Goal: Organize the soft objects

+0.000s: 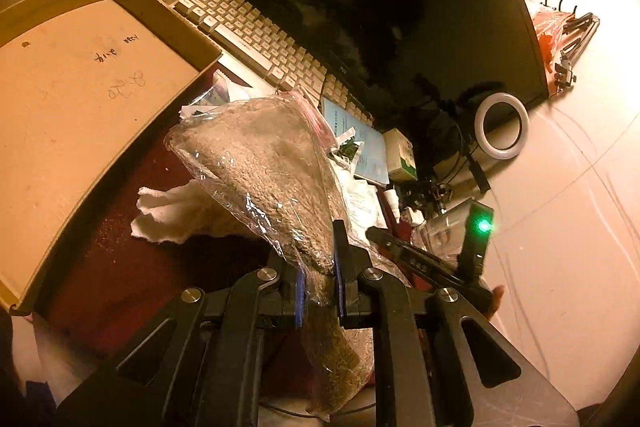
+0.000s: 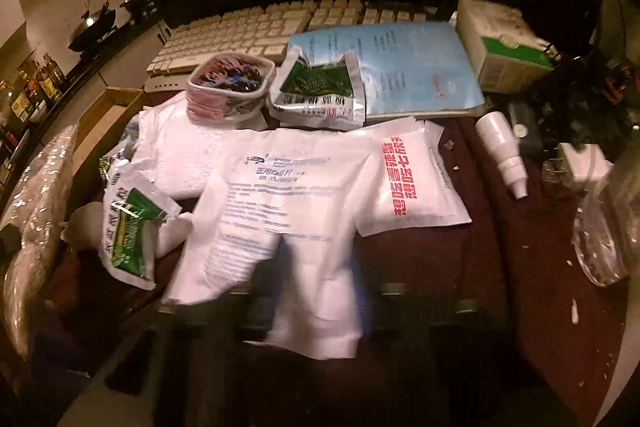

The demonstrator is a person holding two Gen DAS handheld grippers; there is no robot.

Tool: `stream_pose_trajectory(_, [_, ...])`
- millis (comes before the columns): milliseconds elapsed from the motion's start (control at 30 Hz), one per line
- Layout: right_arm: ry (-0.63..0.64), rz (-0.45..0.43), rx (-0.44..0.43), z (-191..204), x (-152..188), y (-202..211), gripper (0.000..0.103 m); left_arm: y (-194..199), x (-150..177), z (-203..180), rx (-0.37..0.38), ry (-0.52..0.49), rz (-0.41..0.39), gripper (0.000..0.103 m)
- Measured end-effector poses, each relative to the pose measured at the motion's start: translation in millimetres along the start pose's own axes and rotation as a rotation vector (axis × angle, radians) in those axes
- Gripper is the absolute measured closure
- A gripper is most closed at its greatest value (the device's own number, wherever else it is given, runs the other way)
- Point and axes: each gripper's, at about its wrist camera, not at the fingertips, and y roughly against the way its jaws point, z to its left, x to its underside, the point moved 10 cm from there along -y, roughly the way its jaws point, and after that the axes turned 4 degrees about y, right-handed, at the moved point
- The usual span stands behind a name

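1. Worktop [image 2: 500, 247]: dark red surface, crowded. A dark monitor [image 1: 380, 7] stands at the back with a pale keyboard [image 1: 256, 39] in front of it.
2. Cardboard box [image 1: 80, 115]: open and shallow, lying to the left of the left hand-held gripper [image 1: 320, 291]. Judged the likely drop place; its opening lies up and left of the held load.
3. Bagged brown cloth [image 1: 264, 167]: soft, sealed in a clear zip bag. It is lifted off the worktop, with its long axis running from the jaws forward and up-left toward the box. The left hand-held gripper is closed on its lower part, the blue pads pinching the bag.
4. White printed pouch [image 2: 276, 219]: flat, lying in the middle of the right wrist view, directly ahead of the right hand-held gripper. That gripper's fingers are a dark blur at the bottom of the frame; cannot tell whether its jaws are open or closed.
5. Red-lettered white packet [image 2: 416, 183]: just right of the pouch, touching it.
6. Green foil sachets [image 2: 320, 87]: one behind the pouch, another to its left.
7. Judgement: the left hand is nearer the box; a short swing left would carry the bag over its rim.
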Motion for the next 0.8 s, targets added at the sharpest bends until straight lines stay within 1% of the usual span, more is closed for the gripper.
stream_pose_trajectory(33, [-0.005,-0.005,-0.021,3,2,3,0.099,-1,1,1,-0.006,0.000,0.000,0.093])
stream_pose_trajectory(133, [-0.037,-0.036,-0.134,7,3,19,0.101,-4,3,2,0.004,0.008,0.009,0.093])
stream_pose_trajectory(167, [-0.049,-0.057,-0.148,8,0,25,0.101,-5,3,2,0.004,0.008,0.011,0.093])
stream_pose_trajectory(267, [-0.079,-0.131,-0.160,8,-8,50,0.102,-3,2,-2,0.020,0.006,0.008,0.093])
stream_pose_trajectory(367, [-0.075,-0.210,-0.141,10,-23,75,0.103,2,-2,-6,0.028,-0.008,-0.010,0.093])
stream_pose_trajectory(433, [-0.073,-0.253,-0.161,19,-37,86,0.103,9,-5,-8,0.034,-0.012,-0.026,0.093])
stream_pose_trajectory(500, [-0.045,-0.291,-0.141,27,-47,92,0.103,17,-10,-8,0.028,-0.021,-0.046,0.093])
stream_pose_trajectory(533, [-0.033,-0.298,-0.120,28,-51,92,0.103,22,-13,-6,0.019,-0.021,-0.058,0.093])
stream_pose_trajectory(567, [-0.035,-0.297,-0.124,29,-54,89,0.103,25,-14,-4,0.019,-0.016,-0.066,0.093])
stream_pose_trajectory(633, [-0.051,-0.265,-0.191,27,-55,78,0.102,30,-16,1,0.022,-0.003,-0.075,0.093])
stream_pose_trajectory(667, [-0.082,-0.252,-0.209,20,-53,70,0.102,30,-16,4,0.018,0.002,-0.076,0.093])
stream_pose_trajectory(700, [-0.124,-0.242,-0.220,12,-50,63,0.096,30,-15,7,0.016,0.009,-0.074,0.093])
stream_pose_trajectory(733, [-0.154,-0.237,-0.238,6,-45,59,0.080,30,-15,8,0.018,0.012,-0.072,0.093])
stream_pose_trajectory(800, [-0.177,-0.232,-0.243,1,-40,55,0.081,29,-13,9,0.014,0.012,-0.066,0.093])
